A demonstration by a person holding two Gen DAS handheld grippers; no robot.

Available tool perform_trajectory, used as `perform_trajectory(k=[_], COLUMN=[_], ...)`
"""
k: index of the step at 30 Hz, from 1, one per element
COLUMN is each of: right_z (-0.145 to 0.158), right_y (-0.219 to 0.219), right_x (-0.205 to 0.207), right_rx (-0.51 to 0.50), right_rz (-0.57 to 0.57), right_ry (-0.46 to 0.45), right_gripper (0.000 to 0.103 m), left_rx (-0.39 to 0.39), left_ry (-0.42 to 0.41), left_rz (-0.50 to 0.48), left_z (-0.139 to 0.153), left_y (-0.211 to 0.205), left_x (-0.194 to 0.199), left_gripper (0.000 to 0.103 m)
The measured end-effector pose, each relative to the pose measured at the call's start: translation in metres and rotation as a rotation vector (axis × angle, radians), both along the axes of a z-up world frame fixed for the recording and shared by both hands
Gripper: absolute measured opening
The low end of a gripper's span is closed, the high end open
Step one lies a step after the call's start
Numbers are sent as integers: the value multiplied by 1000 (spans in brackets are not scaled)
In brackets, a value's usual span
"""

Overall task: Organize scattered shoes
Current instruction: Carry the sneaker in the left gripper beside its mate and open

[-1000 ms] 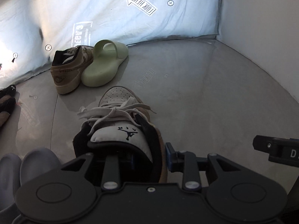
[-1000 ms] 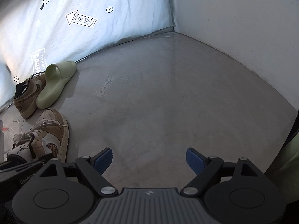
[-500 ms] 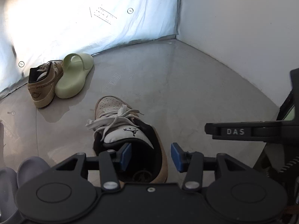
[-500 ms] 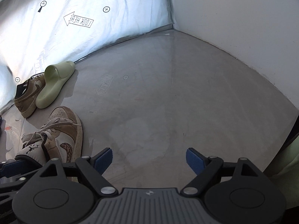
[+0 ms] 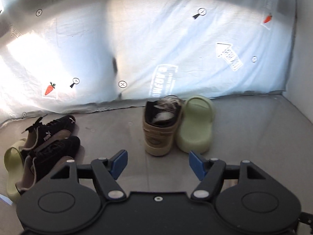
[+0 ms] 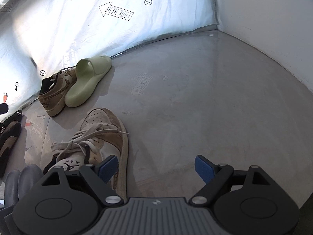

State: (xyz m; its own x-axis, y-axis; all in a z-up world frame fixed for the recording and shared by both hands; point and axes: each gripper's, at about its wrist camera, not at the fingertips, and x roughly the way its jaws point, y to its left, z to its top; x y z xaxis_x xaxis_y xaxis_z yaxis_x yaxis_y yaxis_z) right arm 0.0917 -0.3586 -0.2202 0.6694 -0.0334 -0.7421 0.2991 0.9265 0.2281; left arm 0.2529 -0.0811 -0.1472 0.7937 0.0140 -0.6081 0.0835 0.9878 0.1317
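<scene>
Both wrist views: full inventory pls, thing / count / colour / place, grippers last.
tan sneaker by the sheet: 1, tan and black, upright, heel toward the left camera, touching the slide on its right.
green slide by the sheet: 1, pale green, beside that sneaker.
tan sneaker in front: 1, tan and white, loose laces, on the floor just ahead of the right gripper.
black sneakers: 2, black and brown, side by side at left.
second green slide: 1, pale green, far left, against the black pair.
grey shoes: 2 toes showing, grey, lower-left edge of right view.
printed sheet: 1, white, backdrop.
floor: grey.
left gripper: jaws opening, nothing between.
right gripper: open, empty.
</scene>
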Motion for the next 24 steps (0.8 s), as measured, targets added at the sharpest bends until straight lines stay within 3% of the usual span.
perform_trajectory(k=[3, 11, 18, 20, 21, 24], right_z=[0, -7, -13, -14, -15, -18], right_y=[5, 6, 5, 6, 6, 8], right_x=[9, 19, 37, 44, 47, 56], right_rx=[-7, -27, -33, -30, -28, -30], right_rz=[2, -71, -102, -96, -89, -61], right_ry=[14, 72, 142, 148, 150, 154], right_gripper=[87, 87, 87, 87, 87, 87], left_rx=[65, 57, 8, -25, -48, -53], left_ry=[2, 82, 204, 232, 244, 216], left_rz=[11, -1, 39, 36, 21, 18], left_z=[-13, -48, -85, -90, -89, -85], left_y=[2, 3, 8, 9, 9, 0], left_x=[50, 160, 207, 213, 214, 208], left_gripper=[68, 65, 50, 36, 17, 15])
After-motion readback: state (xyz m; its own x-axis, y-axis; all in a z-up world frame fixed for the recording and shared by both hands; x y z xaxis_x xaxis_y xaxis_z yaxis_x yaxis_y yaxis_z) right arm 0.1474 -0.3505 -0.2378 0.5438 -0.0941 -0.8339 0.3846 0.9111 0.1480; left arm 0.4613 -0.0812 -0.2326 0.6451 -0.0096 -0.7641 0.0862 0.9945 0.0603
